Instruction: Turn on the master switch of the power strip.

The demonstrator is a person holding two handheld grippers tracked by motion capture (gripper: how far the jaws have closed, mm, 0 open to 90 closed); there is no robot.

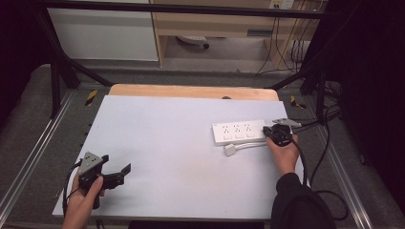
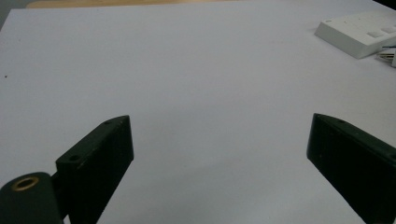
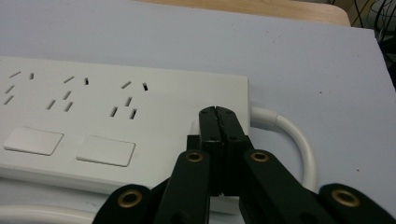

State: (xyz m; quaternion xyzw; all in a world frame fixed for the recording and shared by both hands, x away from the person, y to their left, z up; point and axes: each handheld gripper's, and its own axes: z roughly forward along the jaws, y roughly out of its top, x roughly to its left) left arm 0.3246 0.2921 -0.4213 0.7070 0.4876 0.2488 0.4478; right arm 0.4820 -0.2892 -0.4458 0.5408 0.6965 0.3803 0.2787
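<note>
High view: white power strip (image 1: 239,132) lies flat on the right half of the pale table sheet (image 1: 157,143), its white plug (image 1: 231,150) and cord just in front of it. Right gripper (image 1: 272,131) sits at the strip's right end; left gripper (image 1: 125,171) idles well apart, near the left front corner.

Left gripper view: jaws spread wide, nothing between them, over bare sheet. Strip (image 2: 357,32) is far off at the top right.

Right gripper view: right gripper (image 3: 218,112) jaws pressed together, pinching nothing, tips down on the rightmost rocker switch; two more switches (image 3: 105,150) to the left.

Handling, my read: rigid plastic shell, light, smooth, so it will likely skate on the sheet if pushed sideways. Press straight down. To lift, clamp across the narrow width of the body, not the stiff, springy cord (image 3: 299,140).
</note>
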